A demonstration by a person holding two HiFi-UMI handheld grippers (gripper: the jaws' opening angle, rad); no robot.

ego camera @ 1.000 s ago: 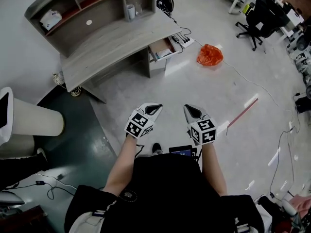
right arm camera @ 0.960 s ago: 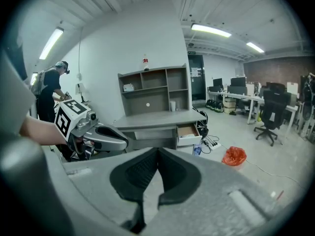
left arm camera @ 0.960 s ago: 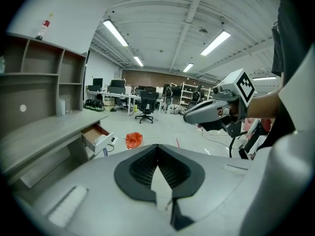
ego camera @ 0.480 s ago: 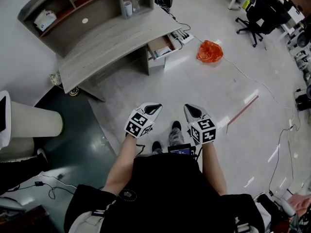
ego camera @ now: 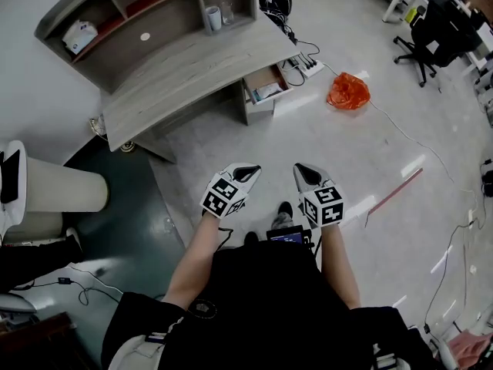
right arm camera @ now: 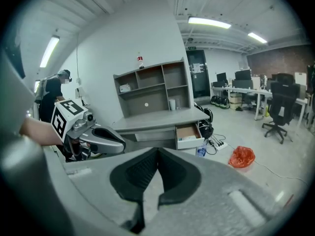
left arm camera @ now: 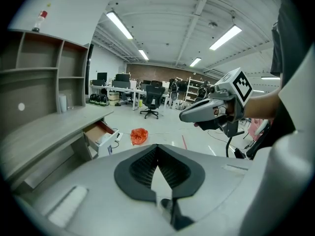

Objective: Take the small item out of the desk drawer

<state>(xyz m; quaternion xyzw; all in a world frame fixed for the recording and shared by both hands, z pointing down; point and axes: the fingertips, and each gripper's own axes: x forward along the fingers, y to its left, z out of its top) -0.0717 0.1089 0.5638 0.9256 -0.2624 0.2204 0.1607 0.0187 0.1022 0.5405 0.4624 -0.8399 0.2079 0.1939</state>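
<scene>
Drawer [ego camera: 264,92] is hanging open under the right end of a grey desk [ego camera: 192,72], well ahead of the person, with its white front turned toward the open floor. Something pale is lying inside it, but it is too small and too far off to tell whether it is one item or several. The right gripper view is showing the same brown drawer interior with a light patch in it, no sharper.

Both grippers are hovering side by side near the person's waist, well apart from the drawer. The left gripper [ego camera: 248,171] is pointing forward with its jaws pressed together and nothing between them. The right gripper [ego camera: 300,169] is doing the same, its dark pads meeting at the tips and holding nothing.

An orange plastic bag [ego camera: 348,91] is lying on the floor near the drawer, to its right. A white power strip [ego camera: 308,66] with trailing cables is sitting between the desk and the bag. A shelf unit [ego camera: 146,14] is standing along the back of the desk, holding a white box [ego camera: 81,35] and a cup [ego camera: 213,18]. A dark office chair [ego camera: 427,45] is standing at the upper right, partly cut off by the frame. A thin red strip [ego camera: 394,193] is lying on the floor to the right of the grippers. A pale cylinder [ego camera: 65,191] is running off the left edge. The person's black clothing is filling the bottom of the head view and hiding the floor beneath. Pale floor is stretching between the grippers and the drawer.
</scene>
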